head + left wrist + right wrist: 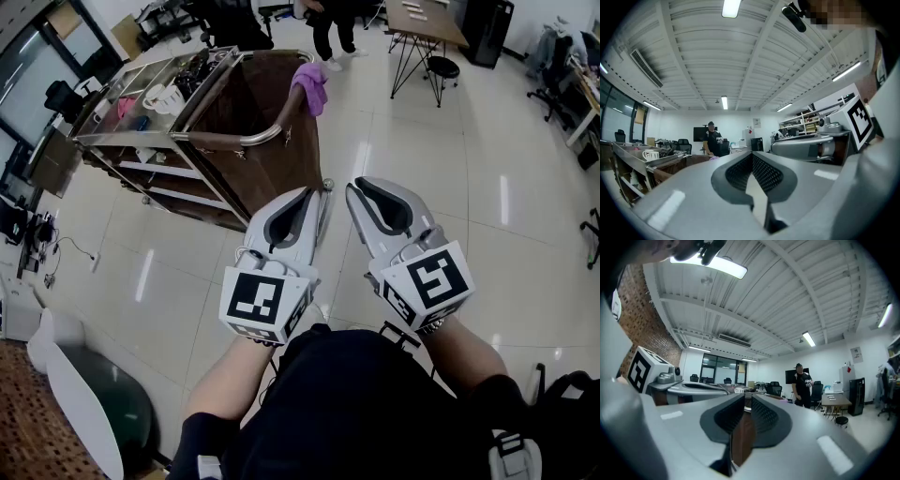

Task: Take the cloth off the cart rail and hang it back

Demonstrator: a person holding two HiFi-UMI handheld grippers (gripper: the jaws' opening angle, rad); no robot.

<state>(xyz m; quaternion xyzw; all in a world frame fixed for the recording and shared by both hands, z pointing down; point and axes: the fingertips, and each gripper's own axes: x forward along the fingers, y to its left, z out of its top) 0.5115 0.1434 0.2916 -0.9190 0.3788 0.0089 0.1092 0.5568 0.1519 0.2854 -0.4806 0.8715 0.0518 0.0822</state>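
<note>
Your purple cloth (310,86) droops bunched, long axis downward, over the rail (272,127) at the cart's (131,141) far corner. Your left gripper (322,194) is clenched on nothing; your right gripper (352,191) is slightly released.

Open-plan office with desks (427,21) and swivel chairs (555,64).

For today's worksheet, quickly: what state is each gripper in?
Left gripper: closed, empty.
Right gripper: slightly open, empty.
</note>
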